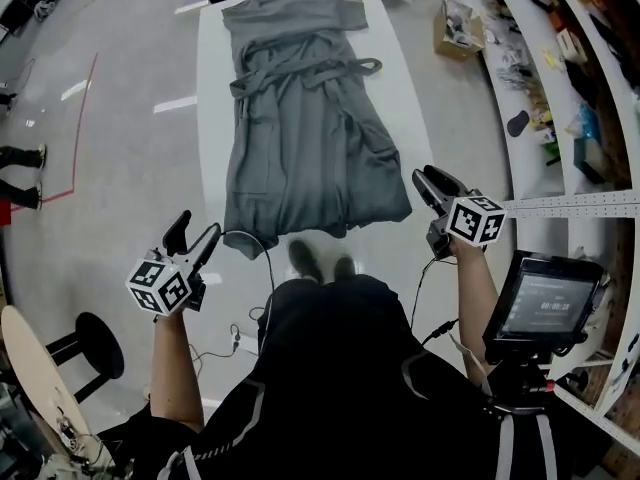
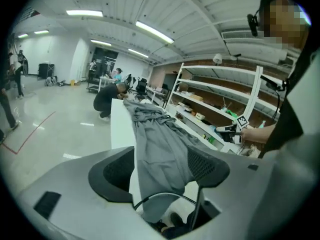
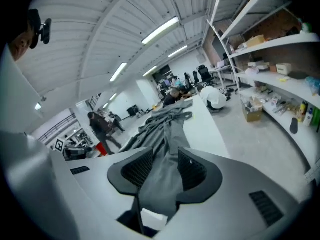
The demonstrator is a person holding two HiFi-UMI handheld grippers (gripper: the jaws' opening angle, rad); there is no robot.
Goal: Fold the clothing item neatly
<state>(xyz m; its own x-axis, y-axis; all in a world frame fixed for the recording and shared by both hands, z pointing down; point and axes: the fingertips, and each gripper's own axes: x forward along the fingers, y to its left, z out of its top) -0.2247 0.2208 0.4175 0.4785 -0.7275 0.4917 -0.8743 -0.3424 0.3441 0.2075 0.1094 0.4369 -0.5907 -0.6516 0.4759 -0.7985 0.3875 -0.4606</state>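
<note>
While grey robe (image 1: 300, 138) lies on table (image 1: 212, 88), left gripper (image 1: 197, 228), right gripper (image 1: 428, 180) flank hem, jaws apart, empty.

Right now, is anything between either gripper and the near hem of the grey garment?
Nothing visible does. The left gripper and right gripper hang open off the near end of the table, with only air between them and the hem of the grey garment.

Shiny grey floor (image 1: 120, 168) with a red tape line (image 1: 86, 118) on the left, cluttered white shelves (image 2: 215, 87) on the right, strip lights (image 2: 155, 32) overhead.
</note>
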